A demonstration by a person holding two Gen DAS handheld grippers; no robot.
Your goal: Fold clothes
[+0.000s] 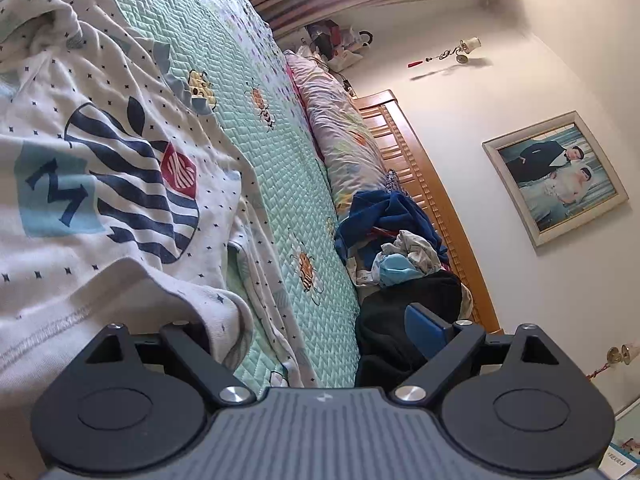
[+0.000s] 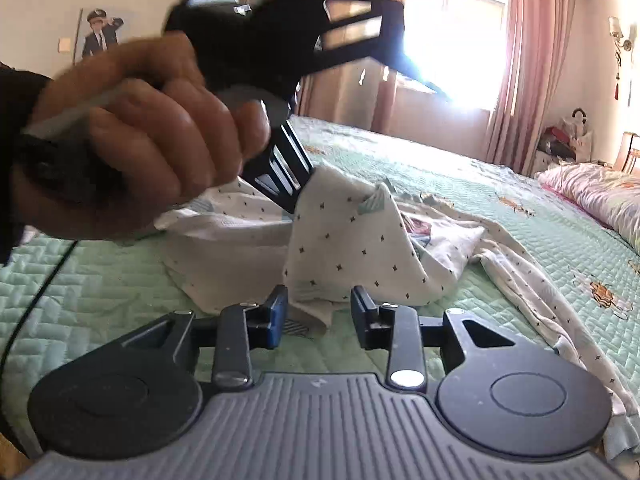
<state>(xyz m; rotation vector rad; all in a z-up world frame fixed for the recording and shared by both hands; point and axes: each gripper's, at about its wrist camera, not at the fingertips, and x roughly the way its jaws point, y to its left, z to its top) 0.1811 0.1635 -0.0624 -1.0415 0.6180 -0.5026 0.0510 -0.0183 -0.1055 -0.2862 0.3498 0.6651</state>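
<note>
Green quilted bedspread [image 1: 280, 184] fills the left wrist view, a heap of dark clothes [image 1: 400, 248] at 3 o'clock by the wooden headboard [image 1: 432, 184]. The left hand-held gripper [image 1: 312, 340] stands wide apart; its left finger is hidden under the white star-print garment [image 1: 120, 184] lying from 9 to 7 o'clock. In the right wrist view the right hand-held gripper [image 2: 319, 316] is parted, a garment fold hanging between its fingers; whether they touch it is unclear. At 10 o'clock, a blurred hand [image 2: 132, 140] grips the other tool.
</note>
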